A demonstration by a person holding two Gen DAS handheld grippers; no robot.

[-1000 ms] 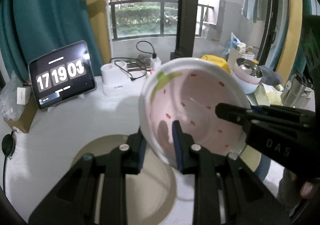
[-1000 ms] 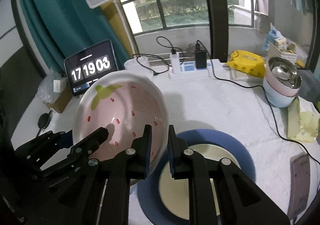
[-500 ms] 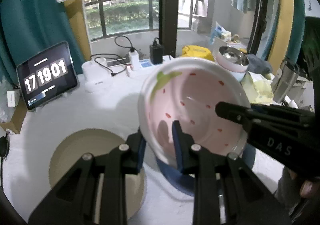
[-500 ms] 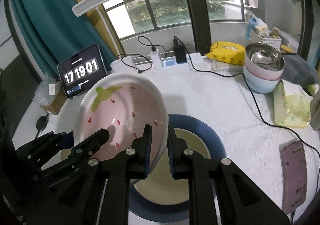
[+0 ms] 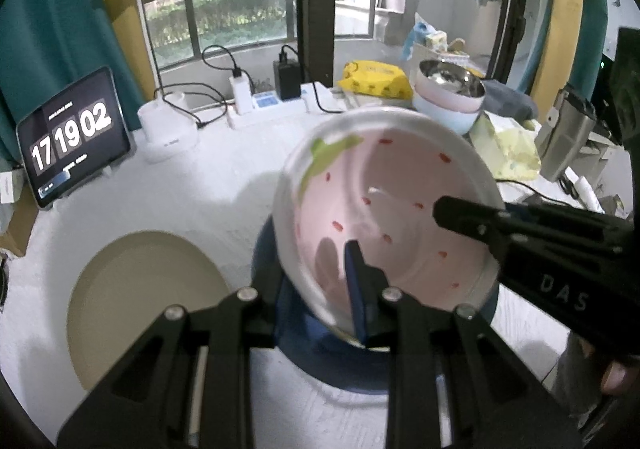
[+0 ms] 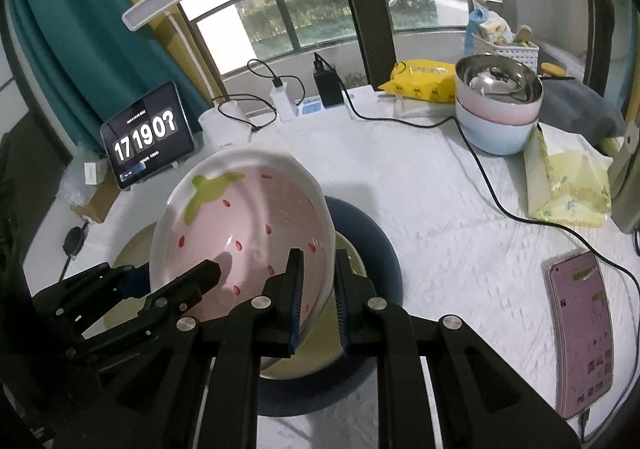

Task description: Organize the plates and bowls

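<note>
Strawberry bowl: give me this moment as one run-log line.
object: strawberry bowl | grip: left gripper and right gripper both clamp its rim | pose: tilted, above blue plate | beige plate: beside it

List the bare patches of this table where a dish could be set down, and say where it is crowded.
Free: between the blue plate, the cable and the phone; also between the beige plate, the tablet and the power strip. Crowded: the far right, around the stacked bowls, yellow bag and cloth.

A home; balcony railing (image 6: 340,25), teal curtain (image 6: 80,33), cluttered white table (image 6: 440,209).
</note>
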